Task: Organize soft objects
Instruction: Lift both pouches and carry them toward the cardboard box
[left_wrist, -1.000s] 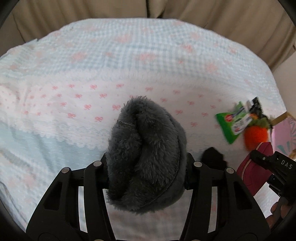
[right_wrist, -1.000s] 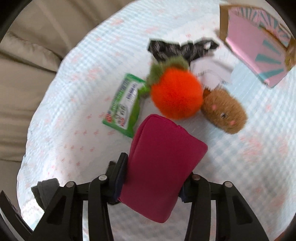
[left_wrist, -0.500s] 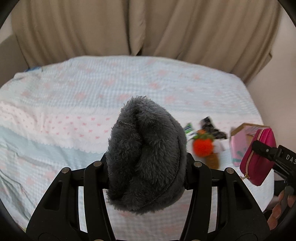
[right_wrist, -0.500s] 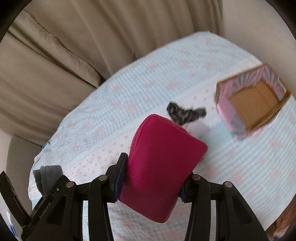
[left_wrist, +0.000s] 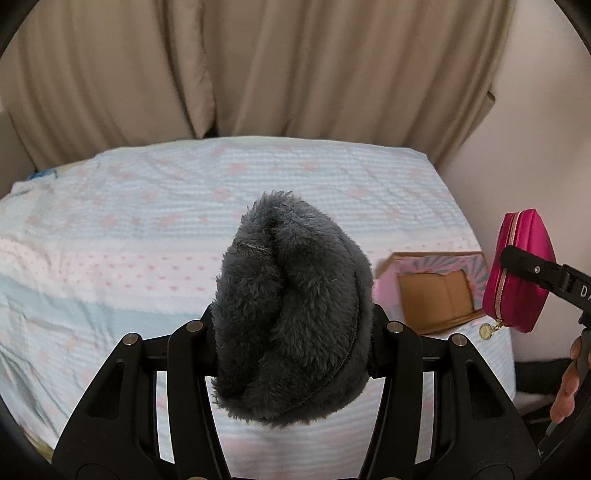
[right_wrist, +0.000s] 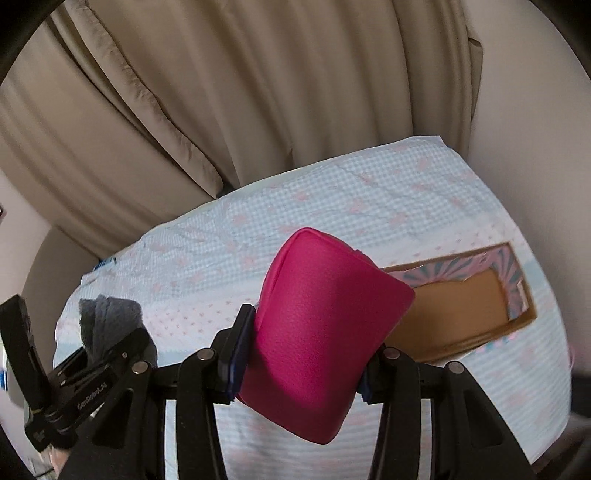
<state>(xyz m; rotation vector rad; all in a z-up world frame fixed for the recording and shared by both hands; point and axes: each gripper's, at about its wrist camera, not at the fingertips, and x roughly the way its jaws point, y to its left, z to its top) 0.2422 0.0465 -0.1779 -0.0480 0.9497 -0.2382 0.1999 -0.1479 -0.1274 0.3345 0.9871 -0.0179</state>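
Note:
My left gripper (left_wrist: 293, 328) is shut on a fluffy dark grey fabric bundle (left_wrist: 291, 306) and holds it high above the bed. My right gripper (right_wrist: 301, 354) is shut on a magenta zip pouch (right_wrist: 321, 332), also lifted; the pouch shows at the right of the left wrist view (left_wrist: 521, 273), and the grey bundle shows at the left of the right wrist view (right_wrist: 107, 321). An open pink-patterned cardboard box (left_wrist: 436, 291) lies on the bed at the right, just beyond both held items; in the right wrist view the box (right_wrist: 465, 306) sits behind the pouch.
The bed (left_wrist: 147, 229) has a pale blue and white cover with pink bows. Beige curtains (left_wrist: 258, 66) hang behind it and a wall (left_wrist: 535, 129) stands on the right. The bed's right edge runs close to the box.
Both grippers have risen and tilted up with their loads. The orange and brown plush toys, the green packet and the black cloth have left both views; the box now shows in both.

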